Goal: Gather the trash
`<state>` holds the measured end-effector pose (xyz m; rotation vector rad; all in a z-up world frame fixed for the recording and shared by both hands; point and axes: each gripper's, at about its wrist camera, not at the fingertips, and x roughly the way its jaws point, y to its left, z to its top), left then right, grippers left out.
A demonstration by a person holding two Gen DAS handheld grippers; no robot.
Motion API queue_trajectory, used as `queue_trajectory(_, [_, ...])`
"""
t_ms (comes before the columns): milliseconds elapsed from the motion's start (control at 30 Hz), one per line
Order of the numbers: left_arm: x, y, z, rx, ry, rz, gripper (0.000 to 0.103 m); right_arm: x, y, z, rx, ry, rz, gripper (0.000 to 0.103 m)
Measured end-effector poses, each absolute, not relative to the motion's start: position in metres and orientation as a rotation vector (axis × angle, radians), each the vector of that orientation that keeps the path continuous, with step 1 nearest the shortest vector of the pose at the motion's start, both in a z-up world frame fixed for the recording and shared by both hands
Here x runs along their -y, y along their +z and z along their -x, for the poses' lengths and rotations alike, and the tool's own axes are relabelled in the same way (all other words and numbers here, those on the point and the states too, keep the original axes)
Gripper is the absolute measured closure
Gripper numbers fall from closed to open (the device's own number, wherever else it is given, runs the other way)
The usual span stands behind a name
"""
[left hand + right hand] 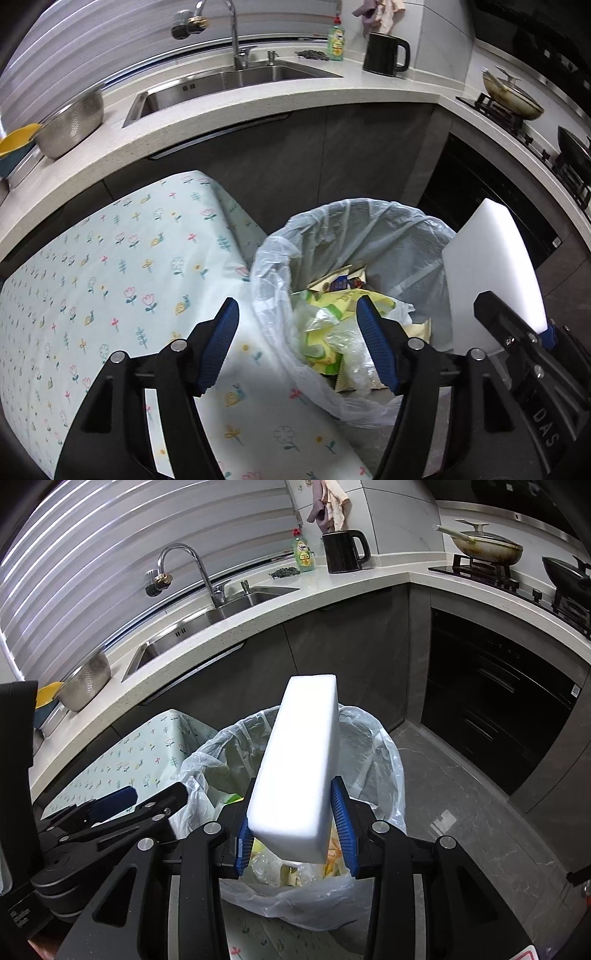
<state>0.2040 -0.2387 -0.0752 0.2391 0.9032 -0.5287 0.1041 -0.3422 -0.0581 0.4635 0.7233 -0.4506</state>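
The foam block (299,771) sits pinched in the right gripper (295,834), above the bin (384,760). Released tilted toward twelve o'clock, it may hit the liner rim and tumble out. The left gripper (299,343) at nine o'clock hangs spread, empty.

Left gripper (297,343): black angular linkage arms, triangular cut-outs, round silver pivot screws, blue ribbed pads on fingers (375,345). Right gripper (295,829): same black frame, silver screws, blue ribbed pads; white lettering on its side, partly legible.
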Motion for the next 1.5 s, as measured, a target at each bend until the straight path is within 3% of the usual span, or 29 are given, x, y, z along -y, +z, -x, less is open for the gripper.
queue_trajectory(233, [0.214, -0.078, -0.214, -0.91, -0.479, -0.206, 0.037, 0.332, -0.084, -0.133, -0.802, -0.422, -0.428, 0.057])
queue_trajectory(367, [0.208, -0.078, -0.213, -0.898, -0.47, -0.219, 0.033, 0.326, -0.079, -0.127, -0.776, -0.44, -0.427, 0.041])
queue_trajectory(933, [0.178, -0.056, -0.176, -0.878, -0.451, -0.214, 0.026, 0.292, -0.035, -0.083, -0.772, -0.444, -0.353, 0.035])
queue_trajectory(1100, [0.165, -0.05, -0.163, -0.882, -0.434, -0.21, 0.025, 0.28, -0.024, -0.067, -0.785, -0.44, -0.321, 0.031])
queue_trajectory(1167, [0.16, -0.048, -0.158, -0.877, -0.423, -0.212, 0.017, 0.276, -0.021, -0.061, -0.791, -0.441, -0.312, 0.029])
queue_trajectory(1367, [0.147, -0.043, -0.145, -0.88, -0.407, -0.211, 0.016, 0.265, -0.014, -0.046, -0.793, -0.453, -0.278, 0.019])
queue_trajectory(1500, [0.14, -0.044, -0.139, -0.89, -0.389, -0.21, 0.015, 0.259, -0.013, -0.041, -0.799, -0.454, -0.262, 0.018])
